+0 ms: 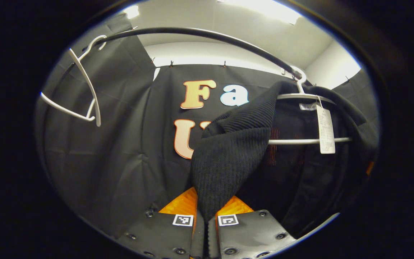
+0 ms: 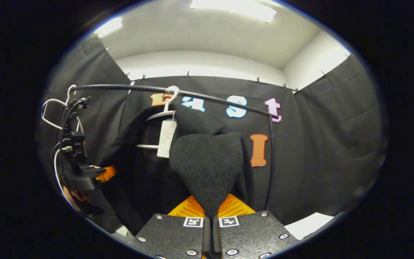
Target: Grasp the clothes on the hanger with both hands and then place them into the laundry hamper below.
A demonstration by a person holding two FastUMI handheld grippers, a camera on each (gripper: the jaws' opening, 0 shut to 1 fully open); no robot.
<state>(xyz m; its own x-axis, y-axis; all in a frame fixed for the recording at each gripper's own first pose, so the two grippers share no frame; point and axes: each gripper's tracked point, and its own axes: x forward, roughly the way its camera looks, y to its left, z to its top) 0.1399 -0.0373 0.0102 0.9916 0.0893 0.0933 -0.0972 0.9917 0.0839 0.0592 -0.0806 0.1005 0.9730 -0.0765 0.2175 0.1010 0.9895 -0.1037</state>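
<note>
At our fingertips, we find the left gripper point(image 1: 205, 219) and right gripper point(image 2: 210, 219) each clenched on a shoulder fold of the black garment point(image 1: 228, 158), which rises ahead to the hanger point(image 1: 311, 118) on the rail point(image 1: 207, 36), so it must lift off first.

A recording booth, probably set up inside a plain room: black cloth walls point(image 2: 336, 118) clipped below a white ceiling point(image 2: 199, 32), with a clothes rail point(image 1: 207, 36) and hangers point(image 1: 81, 86)
</note>
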